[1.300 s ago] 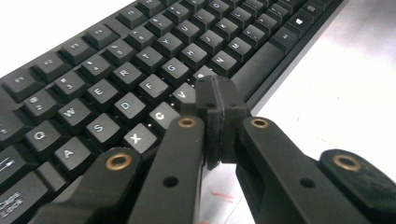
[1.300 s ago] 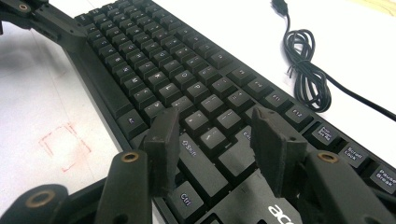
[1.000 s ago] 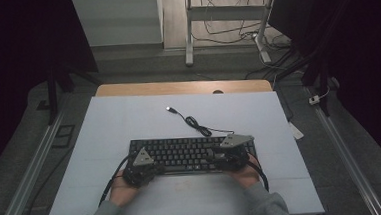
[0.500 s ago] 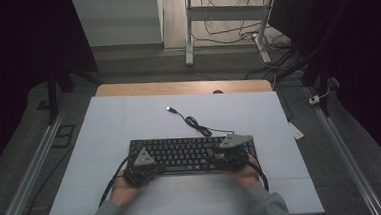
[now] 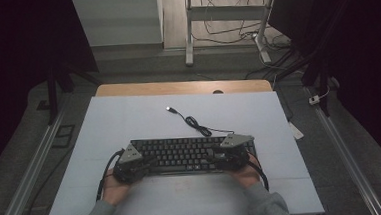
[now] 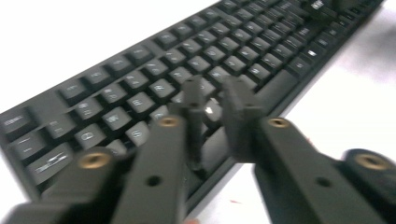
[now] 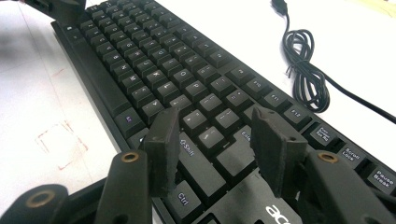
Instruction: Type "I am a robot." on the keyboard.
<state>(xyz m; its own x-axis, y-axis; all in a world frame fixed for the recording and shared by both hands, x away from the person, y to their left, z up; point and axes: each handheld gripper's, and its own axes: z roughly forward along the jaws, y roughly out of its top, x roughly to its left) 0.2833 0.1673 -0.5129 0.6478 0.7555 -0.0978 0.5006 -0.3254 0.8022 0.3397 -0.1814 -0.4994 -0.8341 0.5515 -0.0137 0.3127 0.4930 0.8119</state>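
A black keyboard (image 5: 181, 154) lies across the near half of the white table (image 5: 129, 121). Its cable (image 5: 195, 123) coils behind it and ends in a USB plug (image 5: 170, 109). My left gripper (image 5: 148, 164) hangs over the keyboard's left end. In the left gripper view the left gripper (image 6: 215, 91) has its jaws close together, a narrow gap between them, just above the lower-left keys (image 6: 140, 105). My right gripper (image 5: 211, 159) is over the right end. In the right gripper view the right gripper (image 7: 217, 126) stands wide open above the Shift key (image 7: 196, 158), holding nothing.
A wooden strip (image 5: 177, 87) runs along the table's far edge. Faint red marks (image 7: 58, 140) show on the table in front of the keyboard. A desk frame and loose cables (image 5: 223, 25) stand on the floor beyond. Metal rails (image 5: 36, 162) flank the table.
My left gripper has edged slightly to the left along the keyboard. The right gripper and the keyboard have stayed where they were.
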